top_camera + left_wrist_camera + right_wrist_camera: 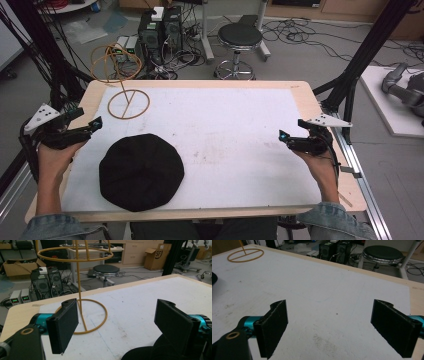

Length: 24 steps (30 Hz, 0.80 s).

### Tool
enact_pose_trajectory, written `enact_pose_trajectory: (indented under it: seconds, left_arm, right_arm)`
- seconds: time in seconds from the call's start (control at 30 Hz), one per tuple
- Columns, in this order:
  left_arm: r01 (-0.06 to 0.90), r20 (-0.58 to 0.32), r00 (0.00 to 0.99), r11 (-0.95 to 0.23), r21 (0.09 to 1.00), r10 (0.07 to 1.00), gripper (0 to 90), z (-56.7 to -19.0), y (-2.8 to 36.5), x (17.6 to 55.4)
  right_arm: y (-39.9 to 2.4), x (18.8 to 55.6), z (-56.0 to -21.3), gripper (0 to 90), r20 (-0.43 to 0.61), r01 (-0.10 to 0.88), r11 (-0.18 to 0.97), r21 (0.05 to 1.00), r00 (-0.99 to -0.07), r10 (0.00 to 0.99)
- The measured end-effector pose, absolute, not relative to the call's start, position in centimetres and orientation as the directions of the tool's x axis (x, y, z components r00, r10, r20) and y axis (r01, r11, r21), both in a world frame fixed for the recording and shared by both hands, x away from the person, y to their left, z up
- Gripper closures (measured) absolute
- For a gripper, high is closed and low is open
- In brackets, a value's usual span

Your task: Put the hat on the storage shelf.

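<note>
In the high view, the left gripper (95, 123) hovers at the desk's (300, 92) left edge, just beside the black hat (141, 171), and the right gripper (283, 136) hovers near the right edge, with bare white mat (235, 135) between them. In the left gripper view, the jaws stand wide apart and empty, facing the yellow wire stand (82, 312), with the hat (140, 353) low between them; a carton (157, 255) reads "SF". In the right gripper view, the jaws stand wide apart over bare mat (324, 302), the stand's base ring (245, 255) far off.

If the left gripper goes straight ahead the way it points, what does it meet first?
Probably the yellow wire stand: its base ring and upright post lie right ahead between the open jaws of the left gripper. The black hat sits low to one side, likely missed. Depth is unclear.
</note>
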<state>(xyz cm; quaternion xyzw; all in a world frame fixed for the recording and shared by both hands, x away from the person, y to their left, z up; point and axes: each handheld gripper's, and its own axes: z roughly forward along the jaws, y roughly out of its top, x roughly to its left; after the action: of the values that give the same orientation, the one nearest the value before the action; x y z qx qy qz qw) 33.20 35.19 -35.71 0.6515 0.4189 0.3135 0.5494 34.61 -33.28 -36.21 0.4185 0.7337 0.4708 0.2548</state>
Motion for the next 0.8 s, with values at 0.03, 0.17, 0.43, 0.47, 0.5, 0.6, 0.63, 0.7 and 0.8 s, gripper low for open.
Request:
enact_pose_trajectory:
  seconds: [0.03,0.17,0.43,0.47,0.5,0.6,0.63,0.7,0.8]
  left_arm:
    - [0.202,-0.051,0.451,-0.046,0.978,0.891,19.6,-35.73,35.17,33.22]
    - [0.205,-0.049,0.455,-0.051,0.977,0.889,19.6,-35.77,35.07,33.26]
    - [0.194,-0.041,0.468,-0.057,0.979,0.883,19.6,-35.58,35.09,32.83]
    - [0.192,-0.042,0.47,-0.055,0.98,0.882,19.6,-35.56,35.12,32.77]
    - [0.19,-0.042,0.47,-0.055,0.98,0.881,19.6,-35.52,35.17,32.73]
    - [0.184,-0.042,0.476,-0.053,0.981,0.879,19.6,-35.46,35.22,32.65]
    - [0.185,-0.041,0.477,-0.055,0.981,0.878,19.6,-35.45,35.2,32.66]
    - [0.184,-0.036,0.481,-0.06,0.981,0.876,19.6,-35.44,35.12,32.67]
    - [0.184,-0.034,0.488,-0.065,0.981,0.872,19.6,-35.39,34.89,32.68]
  right_arm:
    - [-33.23,34.67,-36.22,14.0,0.016,0.37,0.21,0.905,-0.524,0.852]
    - [-33.08,34.72,-36.29,14.0,0.018,0.378,0.214,0.9,-0.525,0.851]
    - [-33.0,34.74,-36.14,14.0,0.016,0.374,0.213,0.903,-0.524,0.852]
    - [-32.91,34.75,-36.1,14.0,0.019,0.376,0.212,0.902,-0.526,0.85]
    - [-32.83,34.78,-36.06,14.0,0.016,0.373,0.214,0.903,-0.527,0.85]
    - [-32.64,34.79,-36.04,14.0,0.014,0.373,0.218,0.902,-0.531,0.847]
    - [-32.63,34.8,-36.05,14.0,0.012,0.373,0.222,0.901,-0.532,0.846]
    - [-32.69,34.83,-36.07,14.0,0.008,0.37,0.224,0.902,-0.532,0.847]
    - [-32.83,34.82,-36.05,14.0,0.012,0.37,0.22,0.903,-0.531,0.847]
